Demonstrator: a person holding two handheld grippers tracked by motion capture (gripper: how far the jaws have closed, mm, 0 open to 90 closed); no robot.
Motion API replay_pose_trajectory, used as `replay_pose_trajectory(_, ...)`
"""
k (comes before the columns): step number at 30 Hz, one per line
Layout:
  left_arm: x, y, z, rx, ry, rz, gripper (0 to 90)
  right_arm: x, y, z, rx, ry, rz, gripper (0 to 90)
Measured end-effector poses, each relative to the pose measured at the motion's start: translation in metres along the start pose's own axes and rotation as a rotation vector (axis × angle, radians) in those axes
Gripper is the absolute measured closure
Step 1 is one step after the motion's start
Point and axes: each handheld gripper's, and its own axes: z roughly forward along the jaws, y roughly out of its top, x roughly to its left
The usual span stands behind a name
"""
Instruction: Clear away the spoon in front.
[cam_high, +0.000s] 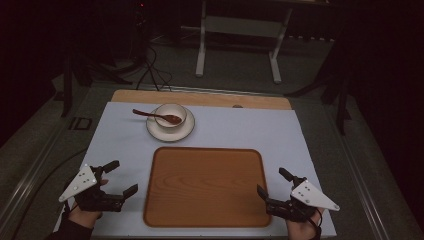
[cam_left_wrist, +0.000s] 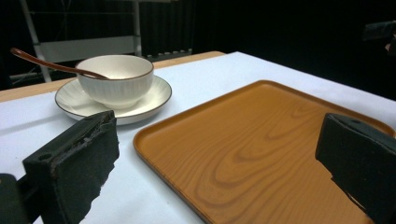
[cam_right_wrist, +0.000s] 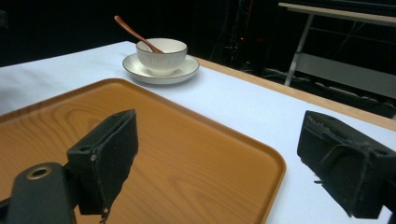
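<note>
An empty wooden tray (cam_high: 205, 186) lies on the white table cover near the front edge, also seen close up (cam_left_wrist: 261, 154) (cam_right_wrist: 187, 158). Behind it a white bowl (cam_high: 170, 116) sits on a white saucer (cam_high: 170, 131), with a brown spoon (cam_high: 150, 114) resting in the bowl, handle pointing left. The bowl (cam_left_wrist: 116, 79) (cam_right_wrist: 161, 55) shows in both gripper views. My left gripper (cam_high: 125, 177) rests open left of the tray, nothing between its jaws. My right gripper (cam_high: 272, 182) rests open at the tray's right edge, holding nothing.
The white cover (cam_high: 240, 130) leaves a strip of bare wooden tabletop (cam_high: 200, 98) at the far edge. A metal-legged stand (cam_high: 237, 45) and cables (cam_high: 150, 70) are on the floor beyond the table. Surroundings are dark.
</note>
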Motion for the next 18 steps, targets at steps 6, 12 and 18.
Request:
replay_pose_trajectory(6, 0.001, -0.002, 0.002, 0.007, -0.027, -0.007, 0.0, 0.002, 0.0, 0.001, 0.009, 0.003, -0.009, 12.3)
replay_pose_trajectory(12, -0.002, -0.002, 0.006, 0.02, -0.061, 0.01, 0.0, 0.0, -0.001, 0.001, 0.006, -0.003, -0.008, 12.3)
replay_pose_trajectory(18, -0.013, 0.003, 0.011, 0.025, -0.134, 0.067, 0.0, -0.002, -0.002, -0.001, 0.008, -0.003, 0.003, 12.3)
